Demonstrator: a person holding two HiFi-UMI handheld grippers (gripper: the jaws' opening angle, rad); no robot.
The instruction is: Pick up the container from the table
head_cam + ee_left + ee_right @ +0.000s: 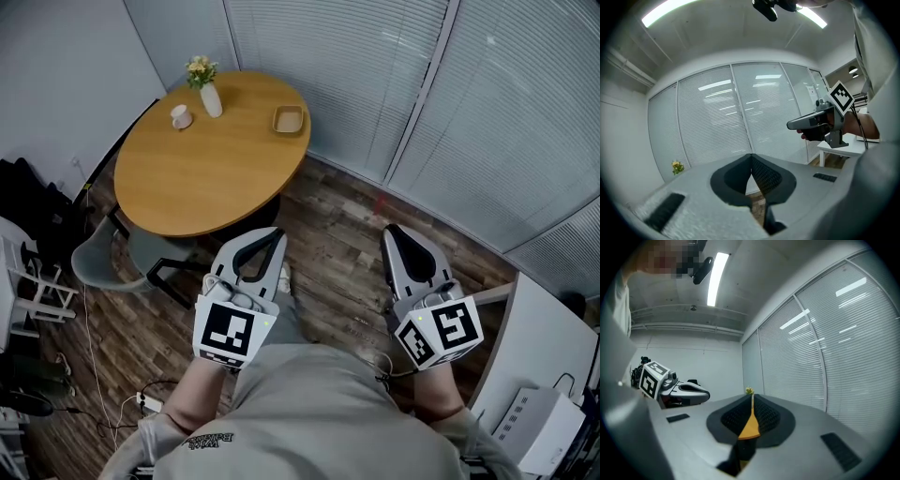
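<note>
The container [289, 120] is a small tan square dish on the far right part of the round wooden table [187, 178]. Both grippers hang over the wooden floor, well short of the table, with nothing in them. My left gripper [277, 232] has its jaws closed to a point, as the left gripper view [751, 157] confirms. My right gripper [391, 228] is shut too, and in the right gripper view [752, 397] only a thin sliver of the orange table [750, 426] shows between the jaws. The container does not appear in either gripper view.
A white vase of yellow flowers [208, 90] and a white cup [180, 116] stand at the table's far left. A grey chair [111, 255] sits under the near edge. Slatted glass walls run behind. A white desk [548, 352] with a box is at right; a power strip [148, 403] lies on the floor.
</note>
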